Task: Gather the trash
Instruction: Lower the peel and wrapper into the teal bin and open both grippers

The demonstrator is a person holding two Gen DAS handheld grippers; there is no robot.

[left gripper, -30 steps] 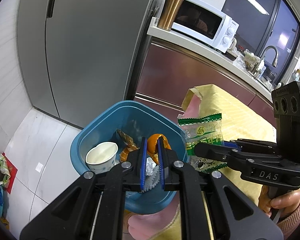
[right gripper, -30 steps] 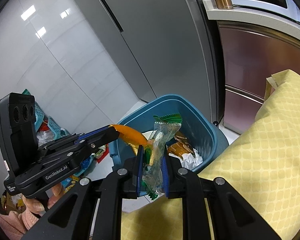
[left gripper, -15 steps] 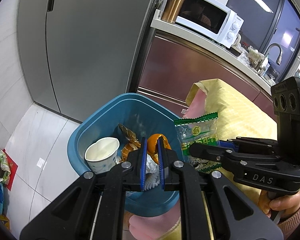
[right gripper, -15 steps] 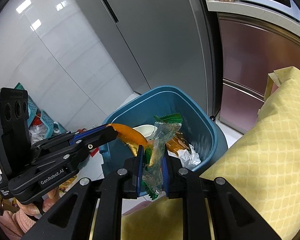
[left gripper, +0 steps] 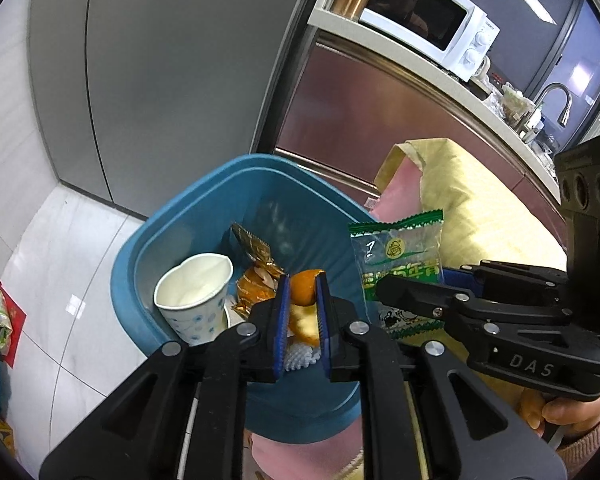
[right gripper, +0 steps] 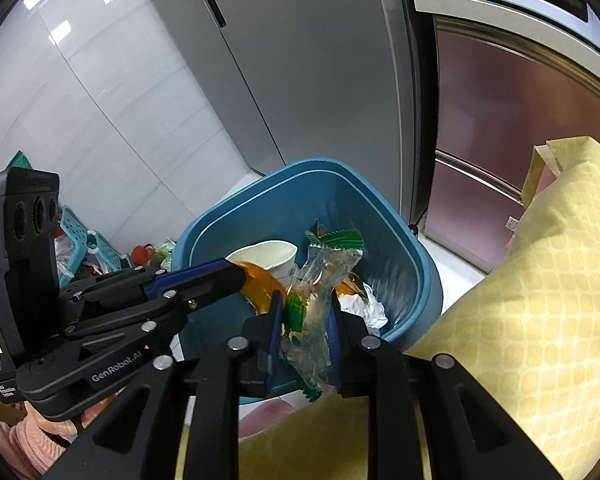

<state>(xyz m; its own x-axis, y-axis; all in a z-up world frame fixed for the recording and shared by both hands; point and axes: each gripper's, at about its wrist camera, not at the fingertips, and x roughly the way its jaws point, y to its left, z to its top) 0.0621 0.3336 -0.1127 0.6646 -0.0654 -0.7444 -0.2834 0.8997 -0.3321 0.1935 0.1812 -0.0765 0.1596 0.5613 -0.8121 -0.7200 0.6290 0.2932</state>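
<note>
While the orange peel (left gripper: 303,289) is gripped by the left gripper (left gripper: 301,312) above the blue bin (left gripper: 172,216), and the green wrapper (right gripper: 320,280) is pinched by the right gripper (right gripper: 304,320) over that bin, both should be released only once clear inside its rim.

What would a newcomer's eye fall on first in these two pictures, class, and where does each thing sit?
The blue trash bin on the white floor, holding a paper cup and crumpled wrappers. Above it, the left hand-held gripper pinches an orange peel, while the right hand-held gripper clamps a clear green-edged snack wrapper over the bin's rim. A yellow quilted cloth fills the right side.
</note>
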